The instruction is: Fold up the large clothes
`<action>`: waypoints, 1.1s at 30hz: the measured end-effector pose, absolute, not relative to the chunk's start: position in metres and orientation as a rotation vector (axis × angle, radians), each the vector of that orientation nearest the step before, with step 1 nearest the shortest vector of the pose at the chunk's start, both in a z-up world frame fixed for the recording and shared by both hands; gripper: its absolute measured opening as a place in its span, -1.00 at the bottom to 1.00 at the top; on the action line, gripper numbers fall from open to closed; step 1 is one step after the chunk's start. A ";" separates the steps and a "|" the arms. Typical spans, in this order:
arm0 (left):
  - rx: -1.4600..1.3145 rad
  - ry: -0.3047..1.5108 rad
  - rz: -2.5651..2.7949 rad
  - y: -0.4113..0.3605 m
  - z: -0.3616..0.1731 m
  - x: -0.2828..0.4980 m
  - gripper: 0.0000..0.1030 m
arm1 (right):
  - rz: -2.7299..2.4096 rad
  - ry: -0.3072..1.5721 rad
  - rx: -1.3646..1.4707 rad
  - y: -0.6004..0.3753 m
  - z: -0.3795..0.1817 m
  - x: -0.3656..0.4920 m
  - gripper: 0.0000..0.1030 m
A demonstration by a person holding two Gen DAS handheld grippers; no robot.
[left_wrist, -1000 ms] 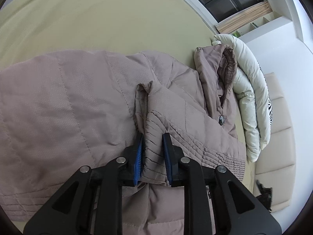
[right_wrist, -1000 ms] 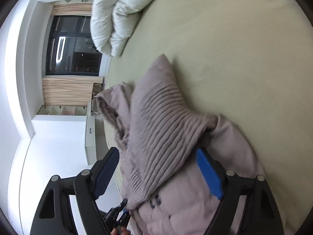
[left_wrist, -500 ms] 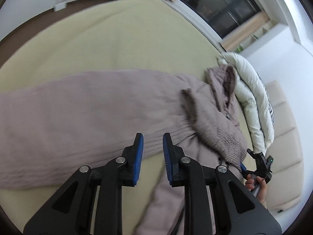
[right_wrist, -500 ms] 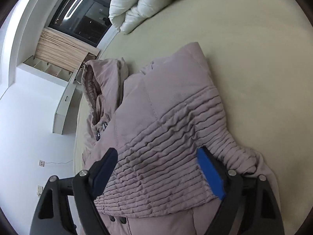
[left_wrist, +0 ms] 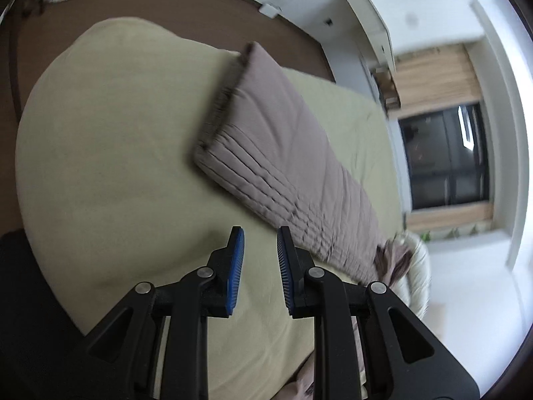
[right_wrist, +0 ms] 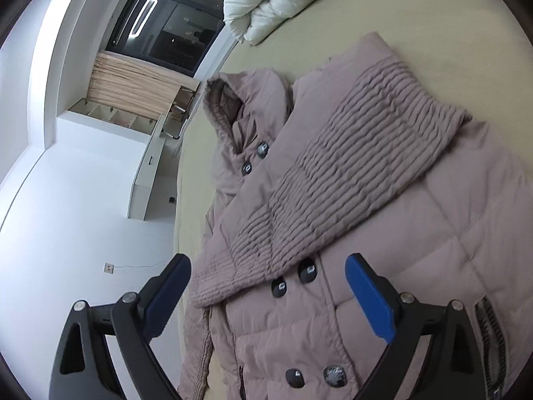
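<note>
coat [right_wrist: 333,200] flat on bed [left_wrist: 116,166], sleeve [right_wrist: 349,153] across chest | left hand-held gripper [left_wrist: 260,250] narrow gap, empty | right hand-held gripper [right_wrist: 266,276] just widened, apart over buttons [right_wrist: 293,280], pads clear of the cloth

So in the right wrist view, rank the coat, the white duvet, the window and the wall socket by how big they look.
1. coat
2. window and white duvet look alike, unranked
3. wall socket, smallest

The coat lies nearest the camera.

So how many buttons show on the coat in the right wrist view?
6, in three pairs: two near the hood, two just below the folded sleeve's cuff, two lower down the front. The sleeve may cover more.
</note>
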State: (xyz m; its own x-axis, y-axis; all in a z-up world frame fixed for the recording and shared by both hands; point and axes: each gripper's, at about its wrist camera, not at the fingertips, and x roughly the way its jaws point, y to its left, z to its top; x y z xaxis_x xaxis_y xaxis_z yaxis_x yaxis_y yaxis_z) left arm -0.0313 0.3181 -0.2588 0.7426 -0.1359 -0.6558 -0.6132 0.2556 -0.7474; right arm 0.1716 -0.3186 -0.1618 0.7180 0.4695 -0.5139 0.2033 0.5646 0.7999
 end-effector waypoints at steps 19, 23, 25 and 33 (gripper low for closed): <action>-1.572 0.446 0.408 0.281 -0.296 -0.072 -0.48 | 0.253 0.834 0.991 -0.293 -0.171 0.137 0.90; -1.601 0.394 0.415 0.273 -0.295 -0.087 -0.15 | 0.242 0.847 1.011 -0.296 -0.180 0.137 0.94; -1.562 0.377 0.431 0.272 -0.285 -0.093 0.11 | 0.234 0.848 1.020 -0.298 -0.183 0.136 0.98; -1.563 0.354 0.446 0.264 -0.278 -0.108 0.29 | 0.258 0.842 1.022 -0.295 -0.187 0.138 0.99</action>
State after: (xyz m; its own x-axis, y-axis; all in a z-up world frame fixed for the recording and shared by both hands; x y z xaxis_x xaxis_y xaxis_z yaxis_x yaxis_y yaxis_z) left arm -0.1081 0.2639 -0.2782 0.8721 0.0486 -0.4870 -0.4853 -0.0431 -0.8733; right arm 0.1384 -0.2955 -0.1868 0.6676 0.5555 -0.4957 0.1823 0.5236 0.8322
